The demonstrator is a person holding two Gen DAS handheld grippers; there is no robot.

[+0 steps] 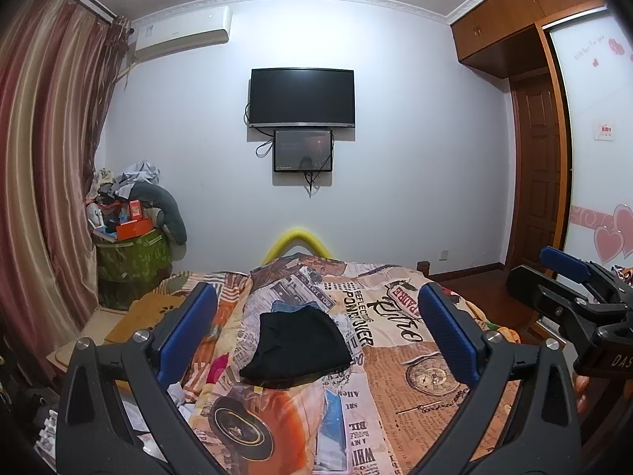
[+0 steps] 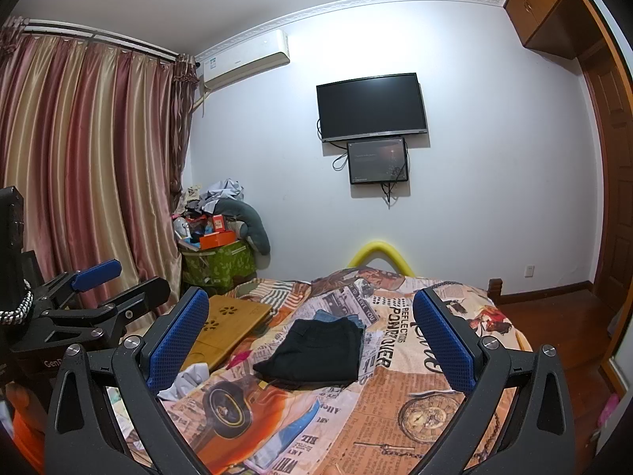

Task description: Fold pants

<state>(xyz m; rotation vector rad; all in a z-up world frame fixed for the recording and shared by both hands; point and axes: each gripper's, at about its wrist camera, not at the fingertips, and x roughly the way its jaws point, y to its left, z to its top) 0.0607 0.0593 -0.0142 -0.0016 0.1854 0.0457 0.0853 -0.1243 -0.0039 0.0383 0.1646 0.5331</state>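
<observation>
Black pants lying in compact folded bundle mid-bedspread, atop blue garment. Left gripper, right gripper raised clear, jaws spread, empty. Likely soft, light, limp; best pinched at edge corners.

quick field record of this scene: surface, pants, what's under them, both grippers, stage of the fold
surface: bed with newspaper-print quilt
pants: black pants, folded into a compact bundle, lying mid-bed
under pants: blue denim garment showing at the far edge
left gripper: left gripper open, held above the bed, holding nothing
right gripper: right gripper open, held above the bed, holding nothing
beside bed: wooden lap tray on the left
stage: pants look already folded; neither gripper touches them
</observation>
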